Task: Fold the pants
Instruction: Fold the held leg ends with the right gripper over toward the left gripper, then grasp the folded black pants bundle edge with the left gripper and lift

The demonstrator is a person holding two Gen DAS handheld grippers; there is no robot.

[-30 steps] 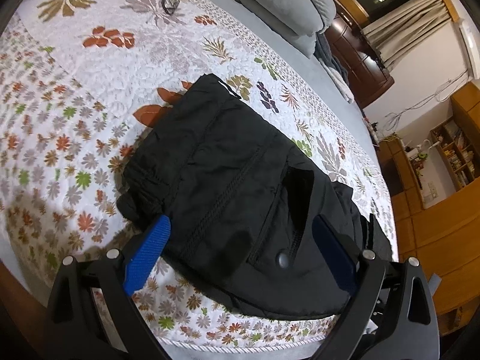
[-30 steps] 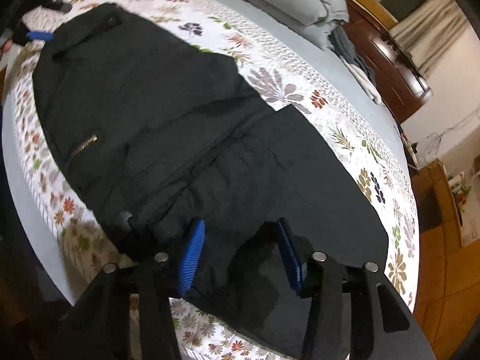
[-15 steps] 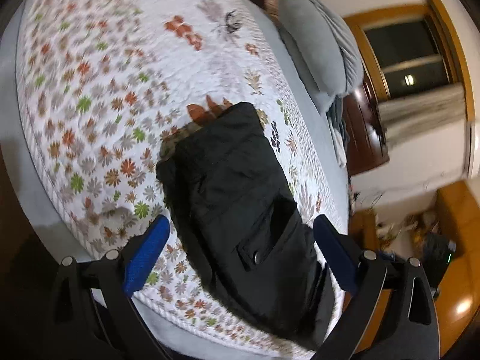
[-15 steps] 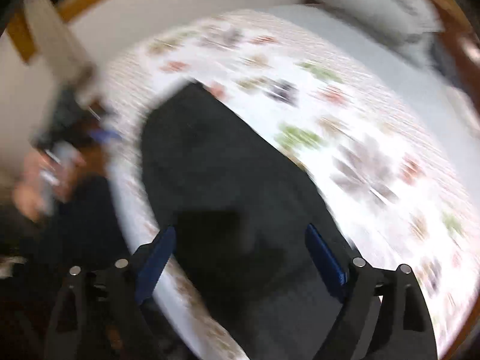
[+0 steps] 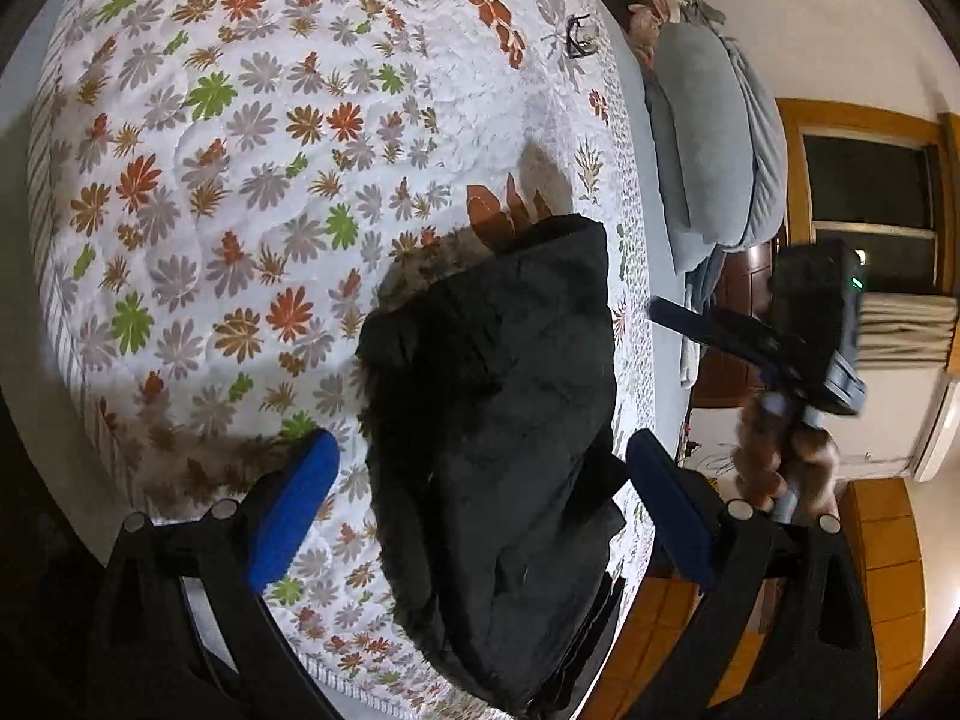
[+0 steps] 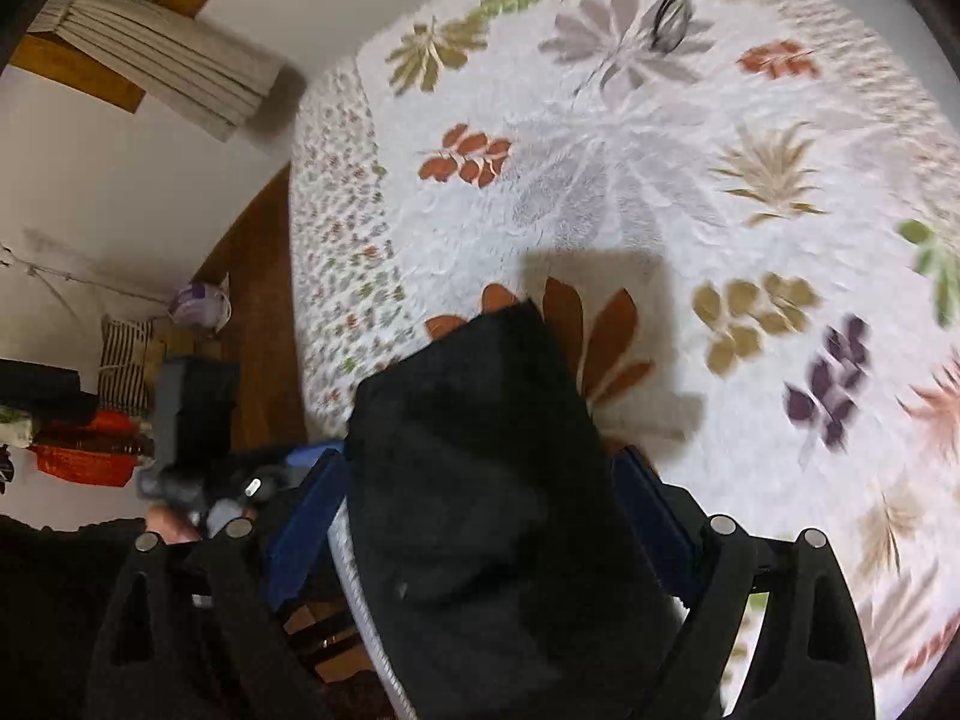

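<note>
The black pants (image 5: 498,420) lie folded in a thick bundle near the edge of the bed with the floral quilt (image 5: 252,192). My left gripper (image 5: 486,492) is open, its blue fingers wide apart on either side of the bundle and above it. The right gripper shows in the left wrist view (image 5: 798,354), held in a hand off the bed's side. In the right wrist view the pants (image 6: 480,480) fill the gap between the blue fingers of my right gripper (image 6: 474,516), which stands open above them.
Grey pillows (image 5: 708,144) lie at the head of the bed. A pair of glasses (image 5: 579,42) lies on the quilt. Wooden floor (image 6: 258,312) and clutter with a red basket (image 6: 84,456) lie beside the bed.
Both grippers have pulled back and up from the pants and turned. The right gripper opened wider and swung round fast, with blur in its view.
</note>
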